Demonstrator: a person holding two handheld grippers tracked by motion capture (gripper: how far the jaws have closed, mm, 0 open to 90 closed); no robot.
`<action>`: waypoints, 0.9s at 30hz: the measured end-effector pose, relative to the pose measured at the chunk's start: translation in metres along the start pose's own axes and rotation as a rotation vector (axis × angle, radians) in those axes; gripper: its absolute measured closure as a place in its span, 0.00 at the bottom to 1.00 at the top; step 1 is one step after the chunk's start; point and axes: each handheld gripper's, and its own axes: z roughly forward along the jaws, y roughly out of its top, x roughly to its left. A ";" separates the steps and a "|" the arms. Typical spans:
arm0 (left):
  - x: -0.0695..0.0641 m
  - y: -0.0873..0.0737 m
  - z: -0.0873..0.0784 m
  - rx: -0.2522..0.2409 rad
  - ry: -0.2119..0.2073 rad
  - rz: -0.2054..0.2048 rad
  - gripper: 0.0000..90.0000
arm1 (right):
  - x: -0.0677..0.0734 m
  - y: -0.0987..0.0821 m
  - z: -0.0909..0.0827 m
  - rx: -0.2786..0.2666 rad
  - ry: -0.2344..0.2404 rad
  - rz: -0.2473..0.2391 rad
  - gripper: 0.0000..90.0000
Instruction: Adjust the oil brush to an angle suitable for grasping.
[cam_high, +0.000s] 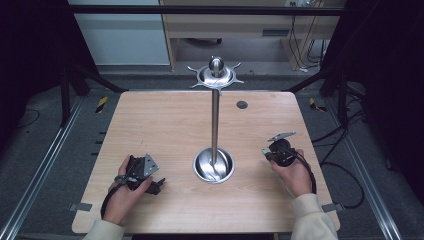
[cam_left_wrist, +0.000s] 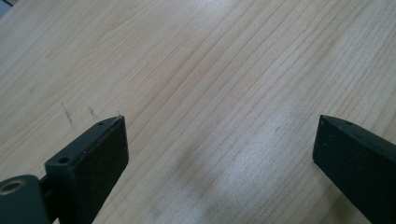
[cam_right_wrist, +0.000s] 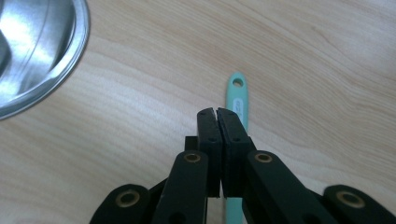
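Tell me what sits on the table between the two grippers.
The metal stand: its round shiny base rests on the table about midway between the left gripper and the right gripper, with its pole rising upright. The high view shows it.

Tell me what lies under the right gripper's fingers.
Under the shut right gripper a mint-green handle with a hanging hole lies on the wooden table. Its far end shows; the fingers cover the rest, so what tool it belongs to cannot be told.
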 end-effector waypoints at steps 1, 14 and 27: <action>0.000 0.000 0.000 0.000 0.000 -0.001 0.03 | 0.000 0.001 -0.003 0.013 -0.001 -0.001 0.98; 0.001 -0.001 -0.002 -0.005 0.004 -0.009 0.03 | -0.011 -0.006 -0.020 0.223 -0.014 -0.003 0.82; 0.001 -0.001 -0.001 -0.007 0.003 -0.011 0.03 | -0.017 -0.010 -0.006 0.328 0.012 0.042 0.76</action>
